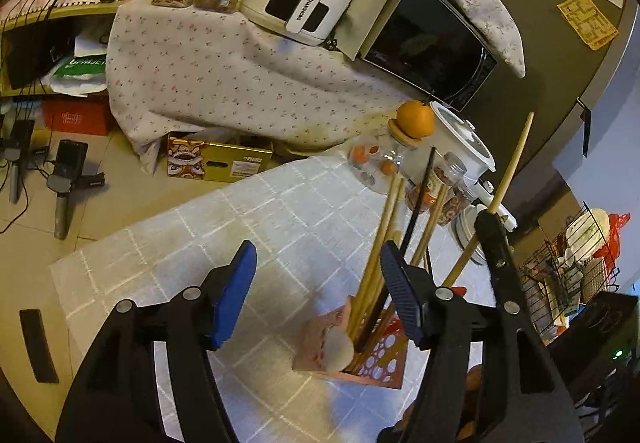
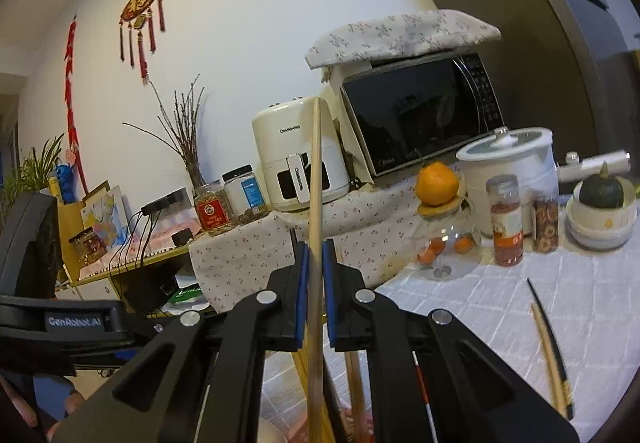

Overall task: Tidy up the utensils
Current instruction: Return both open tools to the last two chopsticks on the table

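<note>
A pink and red utensil holder [image 1: 352,357] stands on the table and holds several wooden and black chopsticks [image 1: 384,227]. My left gripper [image 1: 316,271] is open, its right finger beside the holder's chopsticks, gripping nothing. My right gripper [image 2: 315,271] is shut on a wooden chopstick [image 2: 316,171], held upright above the holder; it also shows in the left wrist view [image 1: 506,179]. A black chopstick and a wooden chopstick [image 2: 550,347] lie loose on the table at the right.
A glass jar [image 2: 444,247] with an orange on its lid, spice jars [image 2: 506,223], a white pot [image 2: 512,167] and a bowl with a squash [image 2: 600,211] stand at the table's back. A microwave [image 2: 424,115] and air fryer [image 2: 296,159] sit behind. A dish rack [image 1: 572,275] stands right.
</note>
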Demonstrator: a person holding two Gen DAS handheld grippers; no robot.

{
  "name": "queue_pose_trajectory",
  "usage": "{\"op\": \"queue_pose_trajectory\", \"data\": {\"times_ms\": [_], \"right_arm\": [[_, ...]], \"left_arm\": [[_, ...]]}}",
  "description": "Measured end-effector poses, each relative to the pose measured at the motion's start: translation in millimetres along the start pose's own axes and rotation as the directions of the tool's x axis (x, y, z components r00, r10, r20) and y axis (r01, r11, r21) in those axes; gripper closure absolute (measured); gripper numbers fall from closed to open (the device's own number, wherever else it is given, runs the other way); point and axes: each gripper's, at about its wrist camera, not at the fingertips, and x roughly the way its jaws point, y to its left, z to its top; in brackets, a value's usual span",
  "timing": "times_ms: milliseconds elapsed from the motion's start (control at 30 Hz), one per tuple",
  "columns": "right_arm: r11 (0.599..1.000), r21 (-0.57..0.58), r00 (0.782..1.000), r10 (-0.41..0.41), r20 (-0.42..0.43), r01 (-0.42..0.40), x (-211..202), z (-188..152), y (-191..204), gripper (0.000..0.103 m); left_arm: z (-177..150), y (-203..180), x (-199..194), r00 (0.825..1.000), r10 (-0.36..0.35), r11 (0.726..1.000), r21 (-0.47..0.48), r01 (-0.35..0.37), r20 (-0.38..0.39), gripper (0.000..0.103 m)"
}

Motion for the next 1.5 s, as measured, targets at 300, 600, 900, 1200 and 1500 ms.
{"op": "queue_pose_trajectory", "data": {"times_ms": [300,600,900,1200,1500], "right_arm": [[0.999,0.001,0.996,-0.045,-0.082,0.046,-16,10,-8,0.087],[0.974,0.057,0.959,-0.205,-0.198,0.220,-51,96,-71,0.073],[0.944,0.025,0.726,-0.235,-0.646,0.328,-35,116,-160,0.064],[0.880,0.120,0.636,-0.233,-0.736,0.460,-51,92,-265,0.059],[0.875,0.098,0.607,-0.245,-0.756,0.475,-43,82,-316,0.059]], "left_arm": [[-1,-10,-3,0.999,-0.044,0.999,0.025,0.044,-0.020,0.040],[-11,-71,-31,0.995,-0.100,0.982,0.157,0.102,-0.020,0.040],[-55,-166,-29,0.980,-0.163,0.932,0.309,0.191,-0.115,0.040],[-122,-231,81,0.946,-0.045,0.913,0.371,0.169,-0.320,0.040],[-141,-236,187,0.919,0.092,0.917,0.391,0.072,-0.385,0.040]]}}
